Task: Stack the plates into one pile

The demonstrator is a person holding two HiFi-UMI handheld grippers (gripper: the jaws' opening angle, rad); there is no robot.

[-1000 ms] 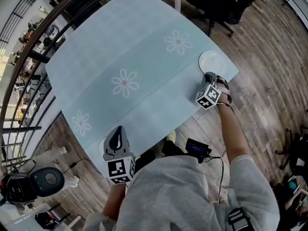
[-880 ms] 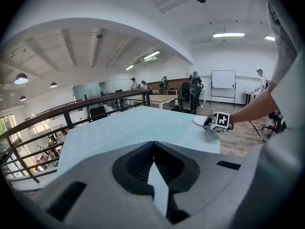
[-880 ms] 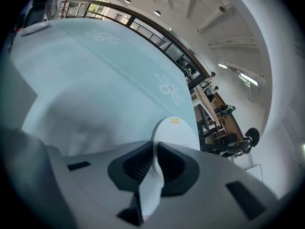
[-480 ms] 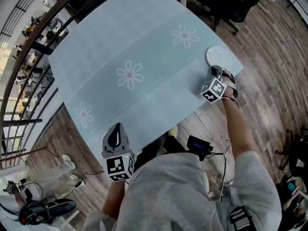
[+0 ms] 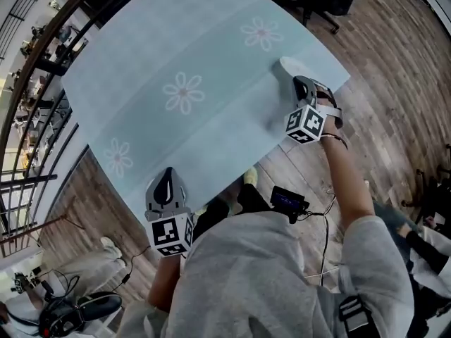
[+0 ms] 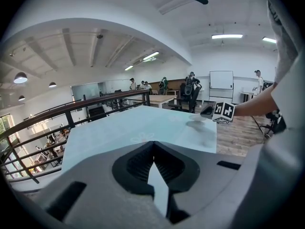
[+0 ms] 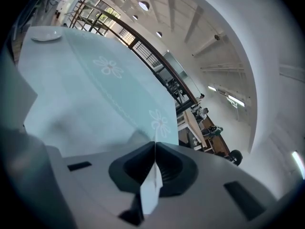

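Has the plate [image 5: 289, 66] by its near rim in the right gripper [image 5: 301, 86], jaws pressed on that rim. Compared with a second ago, holds it further from the corner of the table [image 5: 225, 104] and closer to the flower print [image 5: 261, 32], tilted and narrow to the eye, no longer flat and round. Means, most probably, pick done and carry begun. Keeps the left gripper [image 5: 169, 176] over the near edge of the table as before, jaws together with only a thin slit, nothing between them.

Finds the other plate [image 7: 46, 35] only in the right gripper view, lying flat at the far corner of the table, well apart from the held one. Does not find it in the head view, perhaps because hidden under the left gripper. From the left gripper view, sees the held plate from the side, above a dark shadow [image 6: 196, 125] on the cloth, so judges it clear of the table, a thing not easy to read from the head view. In the right gripper view, shows the held plate only as a thin white edge between the jaws.

Still needs to cross the whole table and lower the plate level onto the other plate to make the pile.
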